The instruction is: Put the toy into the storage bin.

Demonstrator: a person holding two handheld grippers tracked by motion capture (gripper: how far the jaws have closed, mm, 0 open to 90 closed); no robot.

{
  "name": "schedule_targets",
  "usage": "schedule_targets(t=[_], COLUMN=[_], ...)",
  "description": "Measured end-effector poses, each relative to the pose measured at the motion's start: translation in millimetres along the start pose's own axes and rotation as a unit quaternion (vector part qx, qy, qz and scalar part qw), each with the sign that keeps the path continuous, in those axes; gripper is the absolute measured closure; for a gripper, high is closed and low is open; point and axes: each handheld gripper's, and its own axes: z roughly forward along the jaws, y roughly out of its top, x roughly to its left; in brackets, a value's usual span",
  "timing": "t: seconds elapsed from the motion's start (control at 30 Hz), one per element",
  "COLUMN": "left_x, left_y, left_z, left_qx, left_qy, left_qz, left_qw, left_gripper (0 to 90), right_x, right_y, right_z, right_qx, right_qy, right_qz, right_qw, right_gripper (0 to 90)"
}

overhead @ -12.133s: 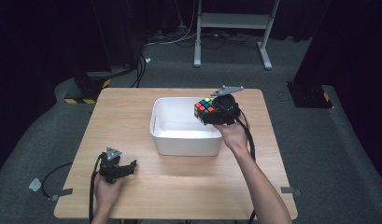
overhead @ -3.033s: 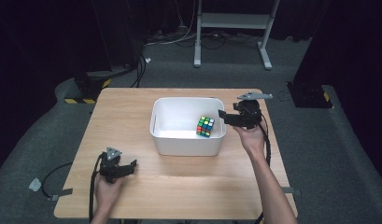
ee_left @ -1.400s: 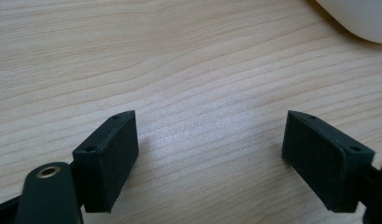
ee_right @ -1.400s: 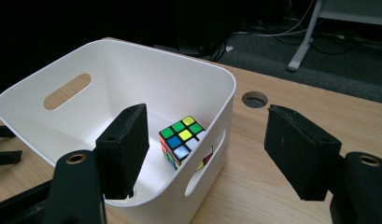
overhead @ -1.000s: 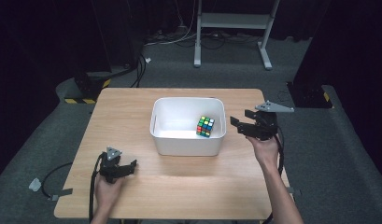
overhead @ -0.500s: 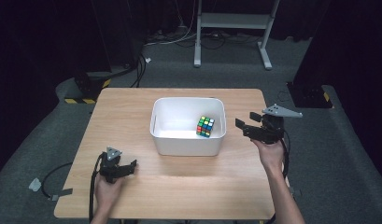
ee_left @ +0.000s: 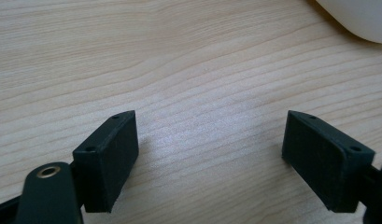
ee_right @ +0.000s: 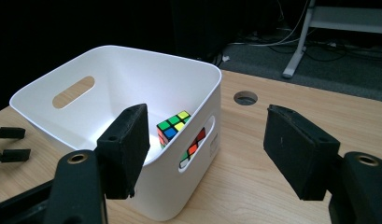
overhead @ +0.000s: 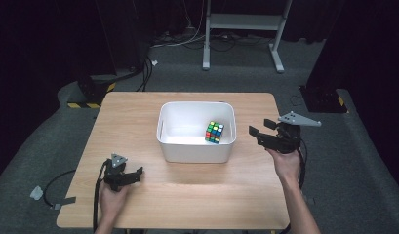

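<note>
High view shows the wooden table (overhead: 187, 195) as the largest thing, with the white bin (overhead: 196, 146) standing near its middle. Inside the bin, against its right wall, lies the colourful cube (overhead: 214, 132). To the right of the bin, apart from it, the right gripper (overhead: 259, 130) is held above the table edge; its jaws point toward the bin, stand apart and hold nothing. To the front left of the bin, well apart from it, the left gripper (overhead: 136, 173) rests low on the table, and its jaws also stand apart with nothing between them.

From above, the bin's side walls are hard to make out. The right gripper view shows them: the bin (ee_right: 132, 84) has oval handle holes, and the cube (ee_right: 172, 127) is half hidden behind the near wall, partly visible through one hole. A round hole (ee_right: 245, 98) in the table lies behind the bin.

The left gripper view cuts the bin (ee_left: 361, 18) to one corner above bare wood (ee_left: 202, 70).
</note>
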Motion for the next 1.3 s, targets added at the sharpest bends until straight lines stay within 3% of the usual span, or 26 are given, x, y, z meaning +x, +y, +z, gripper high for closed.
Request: schedule_targets(t=[1.0,1.3], left_x=[0.0,0.0], left_y=[0.0,0.0], left_z=[0.0,0.0], left_qx=[0.000,0.000], left_qy=[0.000,0.000], left_qz=[0.000,0.000], left_qw=[1.0000,1.0000], left_gripper=[18.5,18.5], right_x=[11.7,10.1], right_y=[-13.7,-23.1], right_z=[-26.7,-31.5], right_qx=[-0.024,-0.029], right_qy=[0.009,0.009], right_qz=[-0.011,-0.001], right_qw=[0.9996,0.9995], right_gripper=[31.3,31.4])
